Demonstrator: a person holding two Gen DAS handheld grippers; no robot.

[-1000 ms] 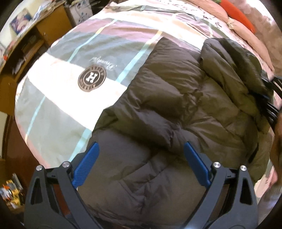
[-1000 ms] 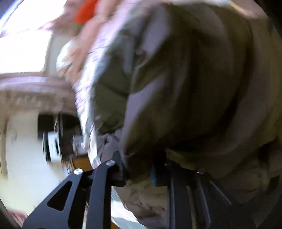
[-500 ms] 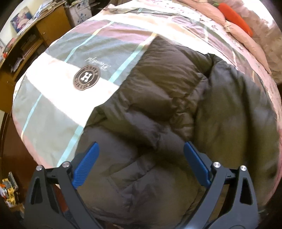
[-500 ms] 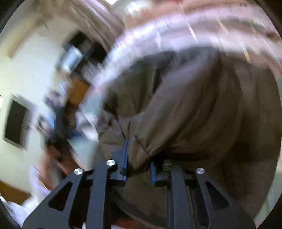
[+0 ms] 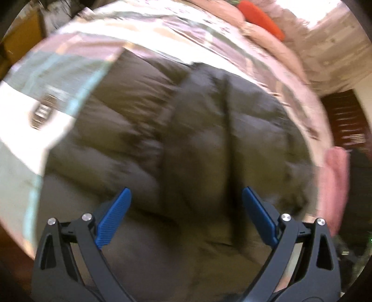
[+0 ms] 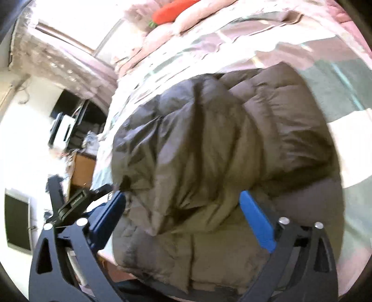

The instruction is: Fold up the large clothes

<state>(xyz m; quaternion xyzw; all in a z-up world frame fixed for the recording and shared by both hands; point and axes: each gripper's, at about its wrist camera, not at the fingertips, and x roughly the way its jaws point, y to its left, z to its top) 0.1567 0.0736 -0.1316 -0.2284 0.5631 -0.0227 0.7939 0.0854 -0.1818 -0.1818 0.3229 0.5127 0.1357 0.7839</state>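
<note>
At the bottom of the left wrist view, the left gripper (image 5: 186,213) shows two black plastic arms with silver screws and ribbed blue pads; its jaws stand wide apart with nothing between them. The right gripper (image 6: 182,213) fills the bottom of its own view the same way, jaws wide and holding nothing, the smooth blue pads framing a bulge of fabric that lies beyond them.

Just past both grippers lies the puffer jacket (image 5: 186,144), a thick olive-brown quilted garment with soft, pillowy channels and a slightly shiny shell. In the right wrist view the jacket (image 6: 209,144) sits in the middle of the frame, one padded part lying folded over the rest, so that a rounded, creased hump rises above a flatter layer beneath. In the left wrist view a dark seam runs down the middle of the jacket, though the picture is smeared by motion and finer stitching cannot be read.

The jacket rests on a bed, on a bedspread (image 5: 53,76) of broad pale blocks in grey-green, white and dusty pink with thin teal stripes; a dark round emblem (image 5: 40,111) shows at the left of the frame, blurred. Farther off, at the upper right, pink pillows (image 5: 267,39) carry an orange carrot-shaped plush (image 5: 260,16). In the right wrist view a wooden cabinet (image 6: 81,169) stands at middle left, beside the bed.
</note>
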